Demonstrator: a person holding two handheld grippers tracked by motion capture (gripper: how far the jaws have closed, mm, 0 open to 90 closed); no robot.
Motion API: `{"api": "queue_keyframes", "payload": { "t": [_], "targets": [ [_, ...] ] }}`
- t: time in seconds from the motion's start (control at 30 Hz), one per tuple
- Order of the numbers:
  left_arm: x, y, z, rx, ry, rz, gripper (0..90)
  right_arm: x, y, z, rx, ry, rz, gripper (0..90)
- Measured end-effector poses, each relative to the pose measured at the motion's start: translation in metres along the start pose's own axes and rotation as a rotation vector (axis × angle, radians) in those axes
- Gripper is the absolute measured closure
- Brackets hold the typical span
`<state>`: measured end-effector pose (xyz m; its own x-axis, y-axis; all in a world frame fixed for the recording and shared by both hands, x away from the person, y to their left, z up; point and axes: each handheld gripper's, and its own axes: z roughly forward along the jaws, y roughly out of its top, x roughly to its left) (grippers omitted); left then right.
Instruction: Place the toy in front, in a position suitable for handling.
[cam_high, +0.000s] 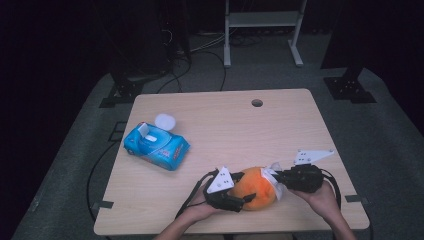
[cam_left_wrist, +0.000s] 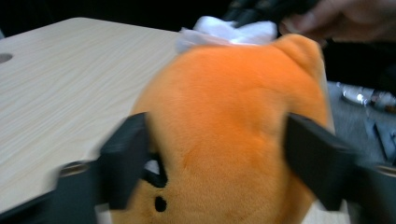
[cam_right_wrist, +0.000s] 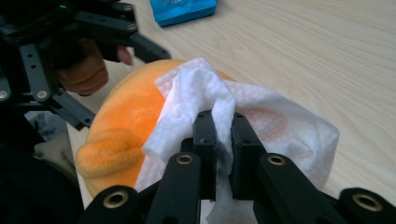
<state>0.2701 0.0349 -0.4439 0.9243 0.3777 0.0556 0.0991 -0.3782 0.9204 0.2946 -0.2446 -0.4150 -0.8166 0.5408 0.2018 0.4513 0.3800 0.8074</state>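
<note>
At the near edge of the wooden table (cam_high: 215, 120) we found an orange plush toy (cam_high: 255, 194) lying between the two hand-held grippers. The left gripper (cam_high: 250, 187) came at the toy from the left. In the left gripper view its two black jaws stood on either side of the orange body, one by the black stitched face markings and one against the opposite flank; we judged both pads to be pressing into the fur, with the jaws at a middling width and the toy held between them.

The right gripper (cam_high: 276, 181) met the toy from the right. In the right gripper view its jaws were drawn nearly together and pinched a fold of white wet wipe (cam_right_wrist: 261, 121), which lay draped over the top of the toy and against its orange surface. A rounded orange ear or limb of the toy projected at the lower left of that view.

Well apart from this work, toward the left side of the table, we saw a blue pack of wipes (cam_high: 156, 145) with its flap raised, and just beyond it a small white round lid (cam_high: 165, 121). A round hole (cam_high: 257, 103) marked the far part of the tabletop.
</note>
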Motion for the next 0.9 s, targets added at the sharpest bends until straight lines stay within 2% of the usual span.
{"api": "queue_keyframes", "payload": {
  "t": [0.1, 0.17, 0.27, 0.33, 0.4, 0.43, 0.5, 0.53, 0.57, 0.6, 0.63, 0.67, 0.73, 0.8, 0.9],
  "targets": [
    [0.001, 0.006, -0.007, -0.019, 0.019, -0.001, 47.5, 0.002, 0.002, -0.002, -0.027, -0.015, -0.003, 82.8],
    [0.005, 0.011, -0.014, -0.021, 0.039, 0.014, 48.2, 0.001, 0.007, 0.0, -0.051, -0.008, -0.003, 83.0],
    [0.011, 0.019, -0.029, -0.027, 0.103, 0.057, 48.7, 0.004, 0.014, 0.01, -0.078, -0.022, -0.015, 83.2],
    [0.011, 0.02, -0.034, -0.005, 0.122, 0.071, 48.7, 0.005, 0.017, 0.018, -0.092, -0.031, -0.023, 83.2],
    [0.011, 0.015, -0.031, 0.048, 0.132, 0.078, 48.4, 0.005, 0.018, 0.023, -0.091, -0.046, -0.027, 83.1],
    [0.01, 0.01, -0.028, 0.065, 0.128, 0.077, 48.0, 0.005, 0.018, 0.022, -0.097, -0.034, -0.009, 83.1],
    [0.008, 0.009, -0.027, 0.049, 0.101, 0.052, 46.7, 0.006, 0.018, 0.018, -0.111, -0.043, 0.002, 83.1],
    [0.007, 0.011, -0.028, 0.057, 0.096, 0.066, 45.1, 0.006, 0.018, 0.015, -0.122, -0.021, 0.012, 83.1],
    [0.007, 0.013, -0.029, 0.056, 0.083, 0.063, 42.8, 0.008, 0.018, 0.014, -0.125, 0.012, 0.023, 83.0],
    [0.007, 0.015, -0.03, 0.049, 0.066, 0.052, 39.5, 0.009, 0.017, 0.015, -0.112, 0.039, 0.022, 82.9],
    [0.007, 0.015, -0.03, 0.049, 0.066, 0.052, 37.7, 0.01, 0.015, 0.018, -0.081, 0.057, 0.013, 82.7],
    [0.01, 0.018, -0.034, 0.038, 0.048, 0.04, 35.4, 0.013, 0.012, 0.022, -0.043, 0.08, -0.011, 82.4],
    [0.015, 0.02, -0.037, 0.035, 0.04, 0.026, 30.4, 0.015, 0.009, 0.025, 0.001, 0.118, -0.036, 82.4],
    [0.02, 0.019, -0.037, 0.036, 0.022, -0.007, 25.1, 0.016, 0.006, 0.023, 0.026, 0.126, -0.054, 82.2],
    [0.022, 0.014, -0.029, 0.074, -0.017, -0.019, 21.3, 0.014, 0.003, 0.021, 0.034, 0.131, -0.041, 82.2]
  ]
}}
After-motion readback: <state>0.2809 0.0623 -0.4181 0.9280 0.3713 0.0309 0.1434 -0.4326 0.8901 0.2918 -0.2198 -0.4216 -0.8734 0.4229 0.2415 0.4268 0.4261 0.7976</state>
